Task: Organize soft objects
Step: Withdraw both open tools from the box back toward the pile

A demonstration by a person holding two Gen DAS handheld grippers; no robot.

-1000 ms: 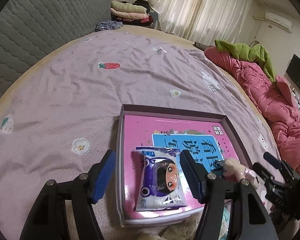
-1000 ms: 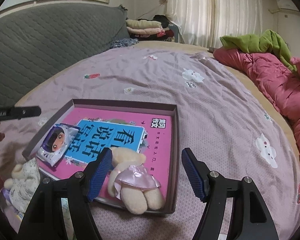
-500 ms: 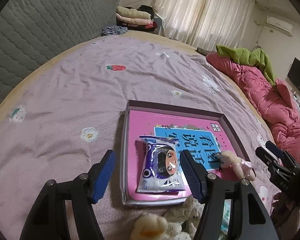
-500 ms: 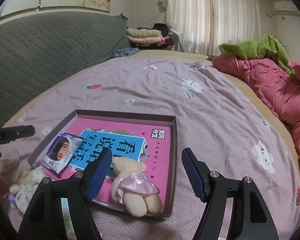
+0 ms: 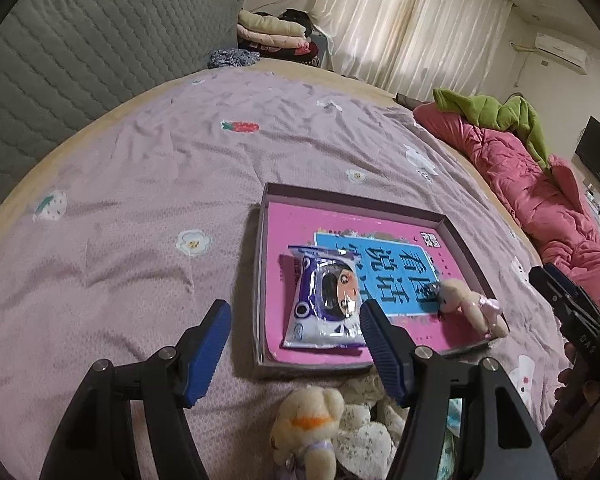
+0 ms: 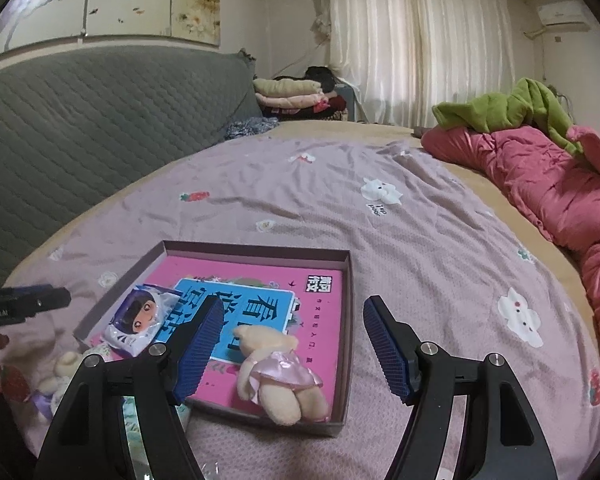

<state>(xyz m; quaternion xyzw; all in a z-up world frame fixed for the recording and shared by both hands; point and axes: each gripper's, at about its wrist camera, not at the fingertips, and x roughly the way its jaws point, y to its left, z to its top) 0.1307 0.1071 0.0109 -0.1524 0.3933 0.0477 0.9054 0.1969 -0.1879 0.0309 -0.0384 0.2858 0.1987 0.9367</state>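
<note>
Both grippers are hovering above the near edge of the bed, jaws spread wide and holding nothing. The left gripper is hanging over the near left corner of the shallow box, and the right gripper is hanging over its near right corner. Inside the box, a purple wet-wipe pack is lying at the near left and a small bear in a pink dress is lying against the near right wall.

Outside the box, just beside its near wall, a plush duck is lying with other soft pieces bunched against it, so picking one of these looks like the step in hand. To do it well, the left gripper should be coming down square over the duck's body, with its jaws straddling the widest part, closing gently and lifting straight before crossing the wall. Catching a neighbouring piece is the likely fault. The right gripper should be keeping clear of that path.
</note>
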